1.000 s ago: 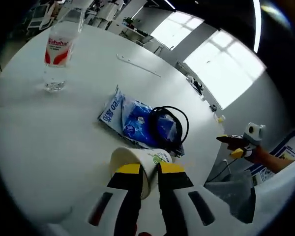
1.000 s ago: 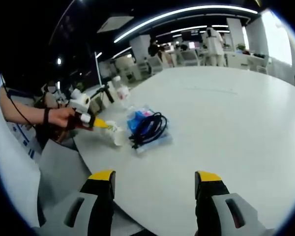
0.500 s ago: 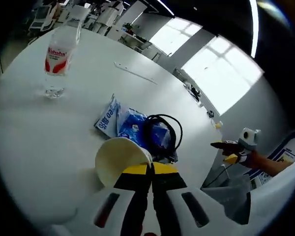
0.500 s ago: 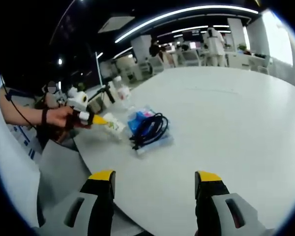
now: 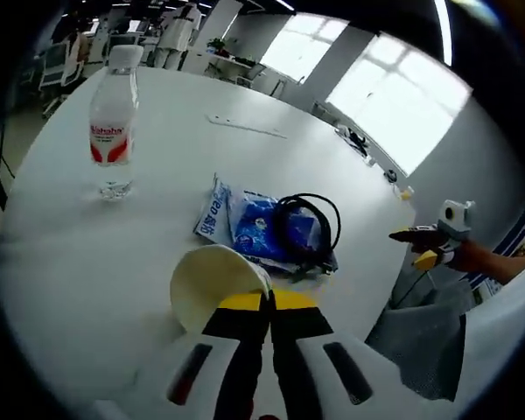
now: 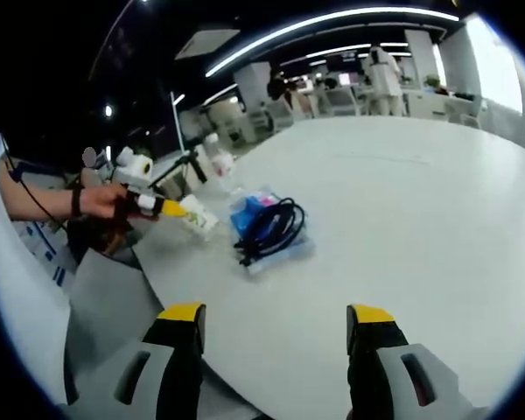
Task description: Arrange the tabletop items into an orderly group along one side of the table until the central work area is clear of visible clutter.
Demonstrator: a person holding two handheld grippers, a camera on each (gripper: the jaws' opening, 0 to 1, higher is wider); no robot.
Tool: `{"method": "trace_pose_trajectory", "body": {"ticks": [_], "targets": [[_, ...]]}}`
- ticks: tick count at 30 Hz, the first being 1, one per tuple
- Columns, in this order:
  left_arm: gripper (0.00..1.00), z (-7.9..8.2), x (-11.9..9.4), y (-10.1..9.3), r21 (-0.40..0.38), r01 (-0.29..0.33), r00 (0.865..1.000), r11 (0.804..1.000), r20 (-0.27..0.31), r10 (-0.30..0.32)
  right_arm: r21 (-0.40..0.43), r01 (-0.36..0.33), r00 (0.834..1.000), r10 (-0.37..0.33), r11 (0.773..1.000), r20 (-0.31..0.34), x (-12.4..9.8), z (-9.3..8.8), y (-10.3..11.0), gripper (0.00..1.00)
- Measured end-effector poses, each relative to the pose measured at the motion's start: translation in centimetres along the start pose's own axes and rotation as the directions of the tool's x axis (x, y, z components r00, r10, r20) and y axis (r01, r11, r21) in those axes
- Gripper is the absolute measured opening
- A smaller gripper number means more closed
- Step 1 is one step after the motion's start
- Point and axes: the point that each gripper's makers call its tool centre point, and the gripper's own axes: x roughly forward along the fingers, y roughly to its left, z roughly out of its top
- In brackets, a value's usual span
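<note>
Closed now and lifting: one second back the left claw (image 5: pixel 264 302) straddled the paper cup's (image 5: pixel 217 285) rim with its jaws apart, and since then they have pressed together on that rim, the cup's mouth tipped toward the lower left of the left gripper view and its body seemingly off the desk (image 5: pixel 70 254). Upper left, the water bottle (image 5: pixel 114 122) stands upright, well apart from the rest. Toward the middle, the blue packet (image 5: pixel 245 223) lies flat with the black cable (image 5: pixel 308 229) coiled on top, just beyond the cup. Over in the right gripper view, the left claw (image 6: pixel 177 208) sits at left centre with the cup (image 6: pixel 198 219) pinched at its tip, packet (image 6: pixel 254 210) and cable (image 6: pixel 271 227) just to its right, while the right claw (image 6: pixel 276 317) hangs spread wide and empty at the bottom. My read: the cup is secured and ready to carry to the side; bottle, packet and cable are not yet grouped.
</note>
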Motion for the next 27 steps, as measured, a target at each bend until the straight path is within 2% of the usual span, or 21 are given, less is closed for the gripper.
{"method": "trace_pose_trajectory", "body": {"ticks": [6, 9, 14, 17, 27], "targets": [[0.0, 0.7, -0.4, 0.7, 0.058, -0.042, 0.999, 0.997, -0.015, 0.043, -0.003, -0.01, 1.0, 0.01, 1.0, 0.0, 0.4, 0.3, 0.3, 0.66], [0.0, 0.6, -0.5, 1.2, 0.152, -0.073, 0.995, 0.986, -0.058, 0.083, -0.003, -0.014, 1.0, 0.014, 1.0, 0.003, 0.6, 0.5, 0.1, 0.66], [0.0, 0.8, -0.3, 1.0, 0.205, -0.09, 0.992, 0.974, -0.072, 0.107, -0.01, -0.019, 1.0, 0.019, 1.0, 0.001, 0.7, 0.7, 0.0, 0.66], [0.01, 0.4, 0.1, 0.8, 0.241, -0.091, 0.989, 0.966, -0.092, 0.116, -0.012, -0.018, 1.0, 0.018, 1.0, 0.003, 0.5, 0.9, 0.0, 0.66], [0.05, 0.0, 0.3, -0.5, 0.304, -0.075, 0.988, 0.95, -0.108, 0.112, -0.007, -0.007, 1.0, 0.007, 1.0, -0.001, 0.1, 0.5, -0.5, 0.66]]}}
